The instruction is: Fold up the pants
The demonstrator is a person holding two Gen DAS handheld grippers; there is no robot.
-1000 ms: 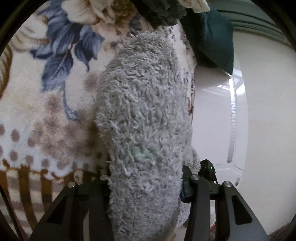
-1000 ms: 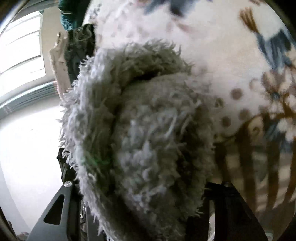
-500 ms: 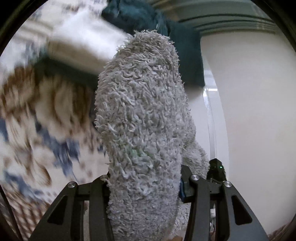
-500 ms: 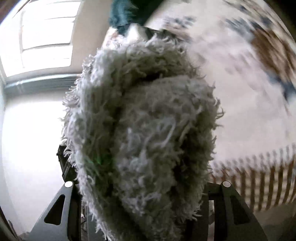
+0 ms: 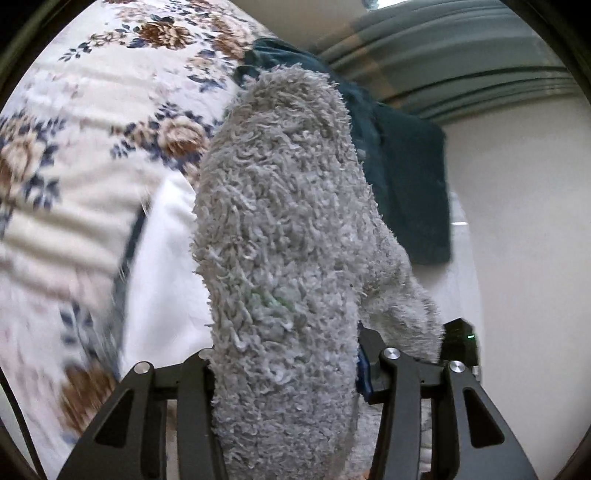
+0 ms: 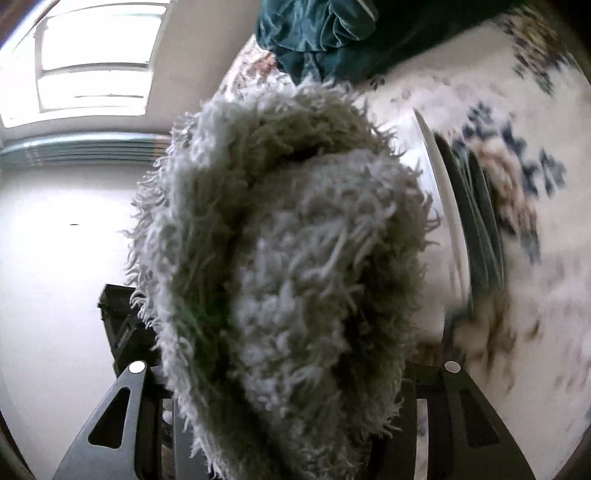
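The pants are grey and shaggy like fleece. In the left wrist view a thick bunch of the pants [image 5: 284,258] stands up between the black fingers [image 5: 192,398] of my left gripper [image 5: 288,384], which is shut on it. In the right wrist view a folded wad of the same pants [image 6: 295,266] fills the middle, and my right gripper [image 6: 291,387] is shut on it. The fabric hides both grippers' fingertips. Both bunches are held up above the floral bed cover [image 5: 81,155].
A floral cream, blue and brown bed cover [image 6: 517,184] lies below. Folded white clothes [image 5: 162,266] with a dark edge lie on it, also in the right wrist view [image 6: 443,206]. A dark teal garment [image 5: 402,173] [image 6: 325,33] lies at the bed's far edge. A white wall [image 5: 524,221] and a window [image 6: 96,59] are beyond.
Both grippers have swung over the bed with the pants still held. The teal garment and the folded white clothes have come into view; the striped edge of the cover has left it.
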